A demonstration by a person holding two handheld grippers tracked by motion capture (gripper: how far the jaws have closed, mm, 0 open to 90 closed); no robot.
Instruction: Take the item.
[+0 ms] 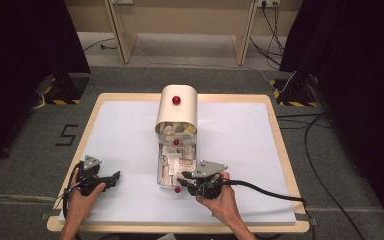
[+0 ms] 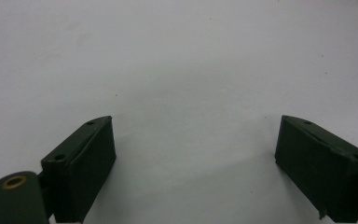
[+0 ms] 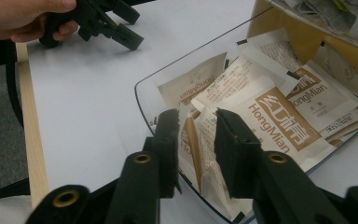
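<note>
A cream dispenser box (image 1: 176,107) with a red knob stands mid-table, its clear tray (image 1: 160,172) pulled out toward me and full of white and brown sachets (image 1: 176,162). My right gripper (image 1: 182,179) is at the tray's near end. In the right gripper view its jaws (image 3: 196,116) stand a narrow gap apart over the tray rim (image 3: 142,109), with an upright sachet (image 3: 193,140) between them; I see no pad pressing on it. My left gripper (image 1: 114,177) rests on the white mat at the left, open with nothing between its jaws (image 2: 193,121).
White mat (image 1: 230,150) covers the wooden table (image 1: 275,115). A small red ball (image 1: 177,190) lies by the tray's near end. More sachets fill the box's mouth (image 3: 326,14). The person's left hand (image 3: 23,18) holds the left gripper (image 3: 131,27) near the table's edge.
</note>
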